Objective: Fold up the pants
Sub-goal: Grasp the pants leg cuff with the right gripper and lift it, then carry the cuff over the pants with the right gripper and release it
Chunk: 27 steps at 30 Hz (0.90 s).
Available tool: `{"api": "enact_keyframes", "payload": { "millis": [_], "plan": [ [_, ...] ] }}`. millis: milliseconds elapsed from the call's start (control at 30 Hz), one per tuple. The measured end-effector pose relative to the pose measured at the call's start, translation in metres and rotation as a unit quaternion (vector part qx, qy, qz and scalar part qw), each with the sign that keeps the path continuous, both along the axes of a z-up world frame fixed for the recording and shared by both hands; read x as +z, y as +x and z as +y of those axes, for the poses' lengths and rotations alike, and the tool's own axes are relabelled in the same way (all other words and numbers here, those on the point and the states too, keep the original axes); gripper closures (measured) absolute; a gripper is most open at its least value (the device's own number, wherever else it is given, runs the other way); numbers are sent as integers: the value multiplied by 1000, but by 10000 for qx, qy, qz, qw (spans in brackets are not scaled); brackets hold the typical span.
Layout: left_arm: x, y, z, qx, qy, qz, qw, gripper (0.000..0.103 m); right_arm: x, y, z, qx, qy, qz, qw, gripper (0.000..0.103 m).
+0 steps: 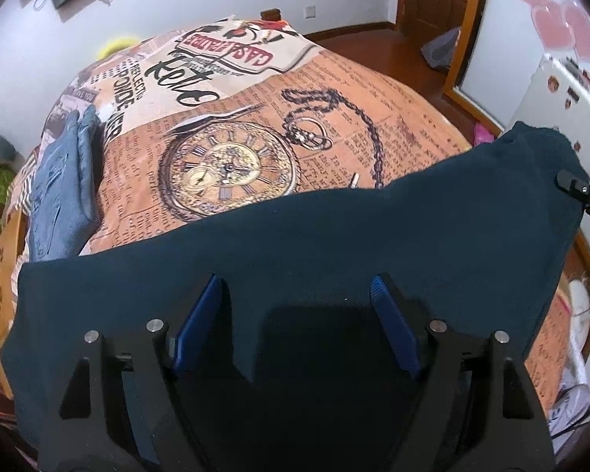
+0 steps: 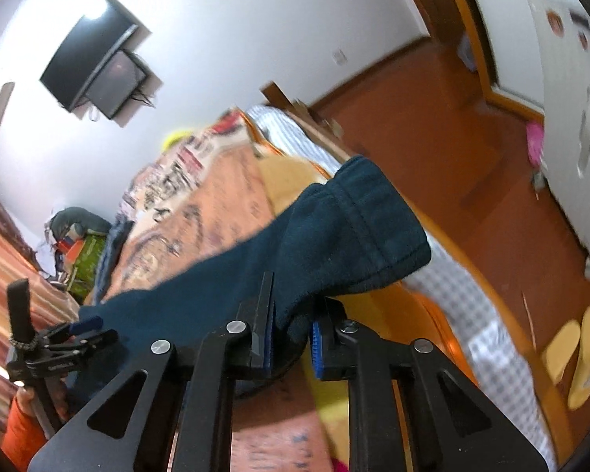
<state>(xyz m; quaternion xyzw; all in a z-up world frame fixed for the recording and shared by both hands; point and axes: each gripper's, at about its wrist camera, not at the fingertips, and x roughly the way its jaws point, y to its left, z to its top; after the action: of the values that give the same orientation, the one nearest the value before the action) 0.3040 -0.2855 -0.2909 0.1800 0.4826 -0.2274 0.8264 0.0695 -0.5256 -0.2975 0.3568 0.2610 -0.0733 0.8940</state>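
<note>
Dark teal pants lie across the near part of the bed, and their right end is lifted off the cover. My left gripper points down over the cloth with its blue pads wide apart, open; a fold of the pants lies loose between them. My right gripper is shut on the pants, with bunched cloth pinched between its pads. The stitched end of the pants sticks up past its fingers. In the left wrist view the right gripper shows at the raised end. The left gripper shows at the pants' far edge.
The bed cover has a pocket-watch newspaper print. Folded blue jeans lie on its left side. Right of the bed are wooden floor, yellow slippers and a white cabinet. An orange sleeve is behind the left gripper.
</note>
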Motion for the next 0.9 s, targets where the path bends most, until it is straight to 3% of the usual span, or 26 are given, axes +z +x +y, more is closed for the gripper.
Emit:
{"api": "enact_keyframes", "payload": {
  "millis": [533, 900],
  "plan": [
    [83, -15, 90, 526, -892, -743, 9918, 24, 105, 31, 80, 709, -1070, -1072, 9859, 90],
    [106, -29, 171, 942, -1345, -1053, 9808, 24, 135, 67, 151, 1523, -1514, -1318, 9677, 90]
  ]
}}
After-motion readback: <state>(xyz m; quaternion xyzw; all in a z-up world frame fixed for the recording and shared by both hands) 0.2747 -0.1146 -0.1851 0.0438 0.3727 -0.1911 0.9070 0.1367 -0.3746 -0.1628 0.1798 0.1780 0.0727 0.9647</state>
